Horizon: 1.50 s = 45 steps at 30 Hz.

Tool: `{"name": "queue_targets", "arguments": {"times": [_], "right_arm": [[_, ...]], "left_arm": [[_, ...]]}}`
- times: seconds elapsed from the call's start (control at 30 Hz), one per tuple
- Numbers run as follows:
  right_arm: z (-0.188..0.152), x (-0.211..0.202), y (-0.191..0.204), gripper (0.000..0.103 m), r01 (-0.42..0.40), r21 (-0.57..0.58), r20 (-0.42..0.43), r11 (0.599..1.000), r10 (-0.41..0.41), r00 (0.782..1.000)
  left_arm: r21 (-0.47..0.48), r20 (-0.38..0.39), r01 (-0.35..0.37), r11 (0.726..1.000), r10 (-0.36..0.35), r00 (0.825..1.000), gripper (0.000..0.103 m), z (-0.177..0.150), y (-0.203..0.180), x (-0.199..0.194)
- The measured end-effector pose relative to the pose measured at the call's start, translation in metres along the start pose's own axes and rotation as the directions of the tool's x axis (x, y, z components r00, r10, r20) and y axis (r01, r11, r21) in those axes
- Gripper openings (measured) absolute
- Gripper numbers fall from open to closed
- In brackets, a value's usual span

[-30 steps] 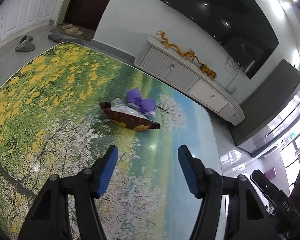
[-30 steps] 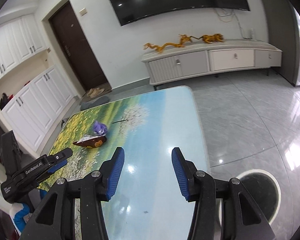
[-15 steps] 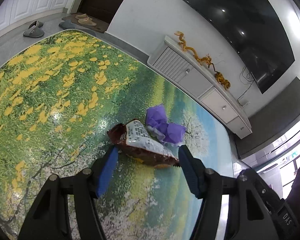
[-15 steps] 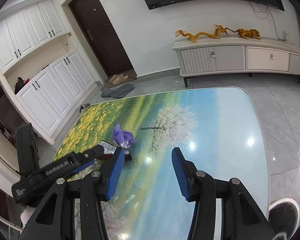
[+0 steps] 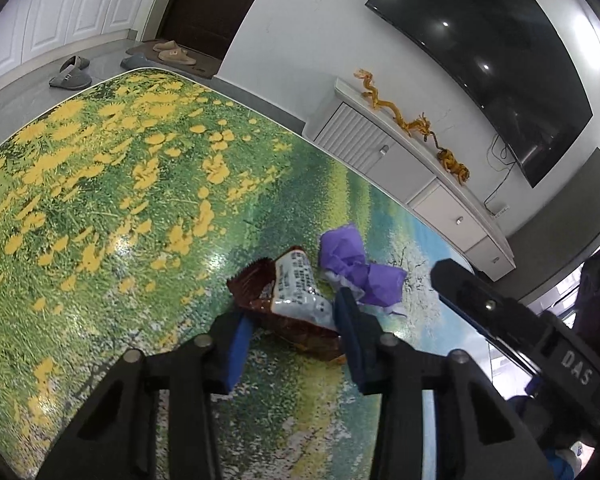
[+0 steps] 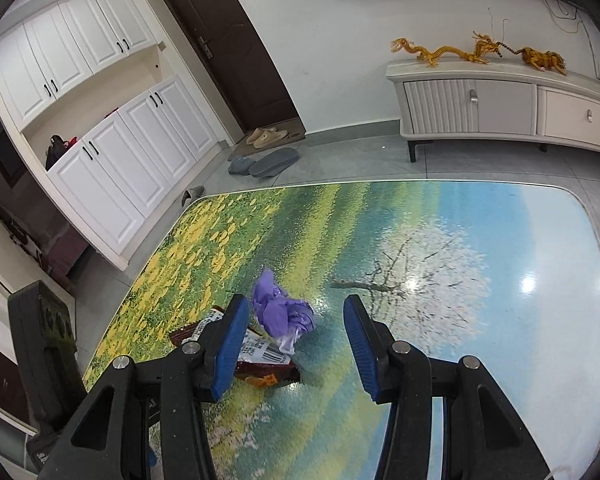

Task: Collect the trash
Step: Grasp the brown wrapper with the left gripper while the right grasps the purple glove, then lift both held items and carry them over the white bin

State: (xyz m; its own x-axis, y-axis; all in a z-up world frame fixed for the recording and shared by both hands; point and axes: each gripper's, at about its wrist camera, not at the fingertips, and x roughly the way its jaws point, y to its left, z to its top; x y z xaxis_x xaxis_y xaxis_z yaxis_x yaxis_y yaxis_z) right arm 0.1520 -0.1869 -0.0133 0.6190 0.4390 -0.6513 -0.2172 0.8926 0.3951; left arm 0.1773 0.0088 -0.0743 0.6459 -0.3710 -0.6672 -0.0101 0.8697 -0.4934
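The left tongs (image 5: 290, 342) are reaching down over the bench (image 5: 100, 208), and their jaws are closing with a brown snack wrapper (image 5: 296, 300) lying between the blue pads (image 5: 238, 344); the right-hand pad is sitting right at the wrapper's edge, but the pads are not pressing on it, so it is resting on the bench, not gripped. In this left wrist view the wrapper is showing a pale printed panel on its upper face, and a crumpled purple wrapper (image 5: 360, 272) is lying just beside it on the far right side, touching or nearly touching it. The bench top is carrying a glossy picture of yellow flowers, grass and a white blossoming tree. Part of the other tool, black with white lettering, is crossing the lower right corner. Beyond the bench a white cabinet (image 5: 412, 168) is standing against the wall under a dark screen (image 5: 492, 60), and slippers (image 5: 70, 76) are lying on the floor near a dark door. In the right wrist view the right tongs (image 6: 296, 344) are standing partly open and holding nothing, and the purple wrapper (image 6: 280, 312) is lying on the bench (image 6: 480, 240) just ahead, between the lines of the two pads (image 6: 358, 344) and nearer the left one. The brown wrapper (image 6: 260, 356) is partly hiding behind the left pad, just below the purple one. White cupboards (image 6: 112, 128) are lining the wall on the left.
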Motion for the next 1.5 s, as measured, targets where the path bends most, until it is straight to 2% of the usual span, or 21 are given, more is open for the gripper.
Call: {"name": "queue_targets", "arguments": {"times": [0.17, 0.47, 0.6, 0.73, 0.93, 1.1, 1.37, 1.5], "right_arm": [[-0.001, 0.022, 0.006, 0.047, -0.001, -0.011, -0.033, 1.000, 0.001, 0.999], [-0.008, 0.054, 0.014, 0.046, 0.018, -0.025, -0.085, 1.000, -0.020, 0.996], [-0.011, 0.055, 0.019, 0.036, 0.024, -0.041, -0.075, 0.999, -0.027, 0.997], [-0.018, 0.046, 0.027, 0.035, 0.039, -0.063, -0.052, 0.997, -0.042, 0.998], [-0.029, 0.006, 0.040, 0.035, 0.086, -0.062, 0.032, 0.994, -0.084, 0.996], [-0.041, -0.045, 0.045, 0.035, 0.155, -0.024, 0.132, 0.988, -0.151, 0.980], [-0.063, -0.128, 0.040, 0.035, 0.256, 0.073, 0.258, 0.964, -0.267, 0.929], [-0.079, -0.162, 0.038, 0.035, 0.282, 0.106, 0.297, 0.954, -0.301, 0.906]], "left_arm": [[0.013, 0.018, -0.014, 1.000, 0.013, 1.000, 0.029, 0.003, 0.008, -0.006], [-0.021, 0.058, -0.053, 0.998, 0.054, 0.997, 0.027, 0.008, 0.029, -0.020], [-0.029, 0.066, -0.062, 0.998, 0.064, 0.996, 0.027, 0.008, 0.035, -0.025], [-0.017, 0.085, -0.073, 0.997, 0.074, 0.994, 0.027, 0.005, 0.034, -0.036], [0.030, 0.158, -0.123, 0.992, 0.117, 0.981, 0.027, -0.003, 0.021, -0.069], [0.070, 0.221, -0.140, 0.988, 0.122, 0.968, 0.027, -0.011, 0.001, -0.104], [0.159, 0.299, -0.148, 0.976, 0.096, 0.950, 0.027, -0.034, -0.044, -0.154], [0.190, 0.323, -0.140, 0.972, 0.073, 0.944, 0.027, -0.046, -0.063, -0.174]]}}
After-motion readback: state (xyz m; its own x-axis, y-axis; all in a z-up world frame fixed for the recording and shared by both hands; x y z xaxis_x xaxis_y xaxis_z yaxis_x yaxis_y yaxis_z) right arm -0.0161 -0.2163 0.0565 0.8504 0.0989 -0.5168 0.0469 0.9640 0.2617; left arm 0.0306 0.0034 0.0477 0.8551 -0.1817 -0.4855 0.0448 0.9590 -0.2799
